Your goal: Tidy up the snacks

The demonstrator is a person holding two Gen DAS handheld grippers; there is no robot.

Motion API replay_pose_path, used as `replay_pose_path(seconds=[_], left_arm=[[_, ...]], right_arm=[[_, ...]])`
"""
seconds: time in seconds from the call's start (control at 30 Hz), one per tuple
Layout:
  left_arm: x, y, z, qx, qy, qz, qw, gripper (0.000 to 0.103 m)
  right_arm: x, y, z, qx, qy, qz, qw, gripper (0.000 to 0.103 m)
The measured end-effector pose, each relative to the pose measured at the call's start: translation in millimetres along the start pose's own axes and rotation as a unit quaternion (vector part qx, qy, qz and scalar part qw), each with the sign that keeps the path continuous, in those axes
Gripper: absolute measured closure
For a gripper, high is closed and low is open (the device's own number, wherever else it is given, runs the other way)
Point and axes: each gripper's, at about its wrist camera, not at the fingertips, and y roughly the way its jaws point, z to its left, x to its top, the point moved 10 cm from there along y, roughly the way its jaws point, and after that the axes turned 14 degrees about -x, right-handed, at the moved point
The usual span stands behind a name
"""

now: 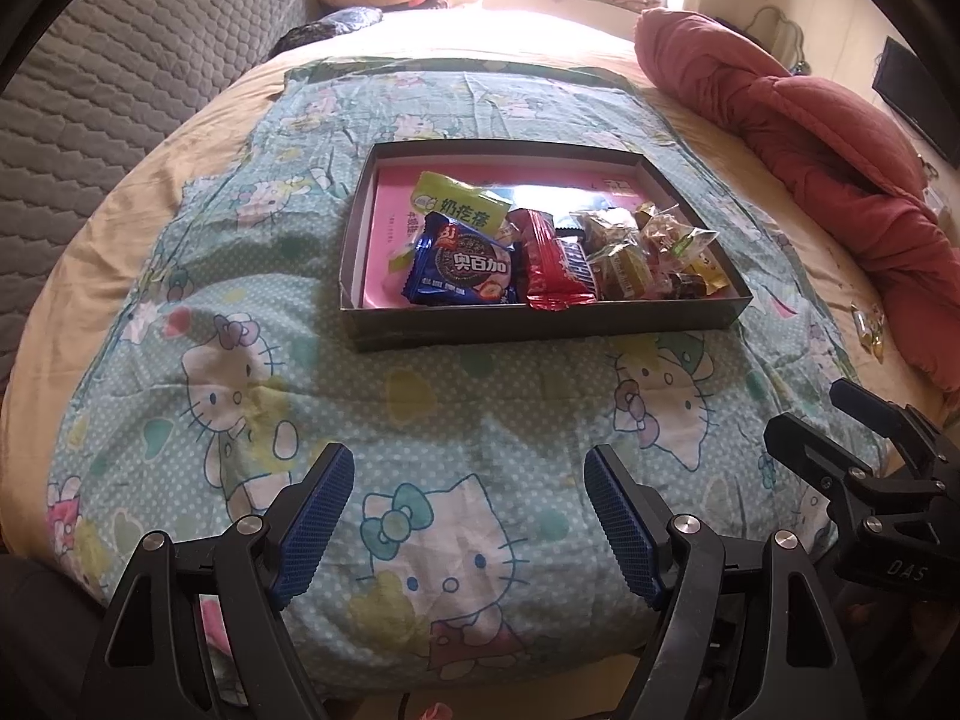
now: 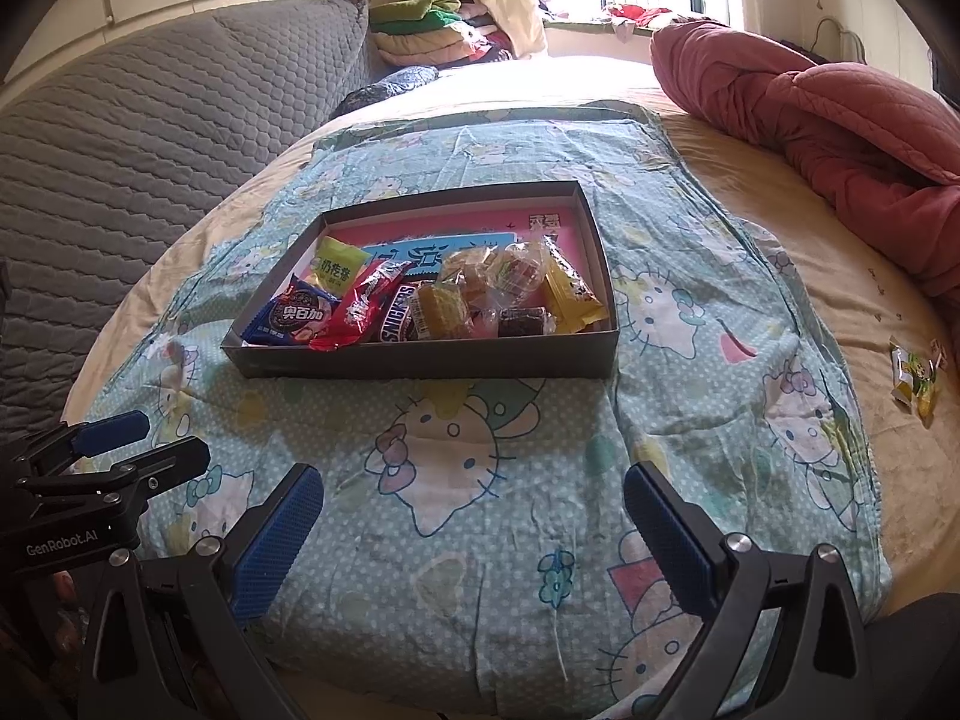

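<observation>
Quilted cartoon-print cloth (image 2: 480, 450) bears shallow rectangular cardboard box (image 2: 420, 360) of crinkly snack packets (image 2: 420, 300).

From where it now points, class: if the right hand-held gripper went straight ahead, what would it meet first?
The right hand-held gripper, open and empty, aims over bare quilt toward the box. It would probably meet the box's near wall first, though depth is hard to judge.
</observation>
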Motion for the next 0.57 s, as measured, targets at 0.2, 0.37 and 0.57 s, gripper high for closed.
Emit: replay_pose_path(seconds=[0.2, 0.37, 0.57], left_arm=[[-2, 2, 1, 0.004, 0.000, 0.006, 1.0000, 0.023], [-1, 3, 0, 0.001, 0.001, 0.005, 1.0000, 0.023], [19, -5, 5, -0.022, -0.009, -0.035, 0.9991, 0.023]], right_arm=[[0, 0, 0, 0.000, 0.000, -0.002, 1.000, 0.002], [0, 1, 0, 0.000, -0.001, 0.001, 1.000, 0.002], [5, 8, -1, 0.003, 0.004, 0.001, 1.000, 0.002]])
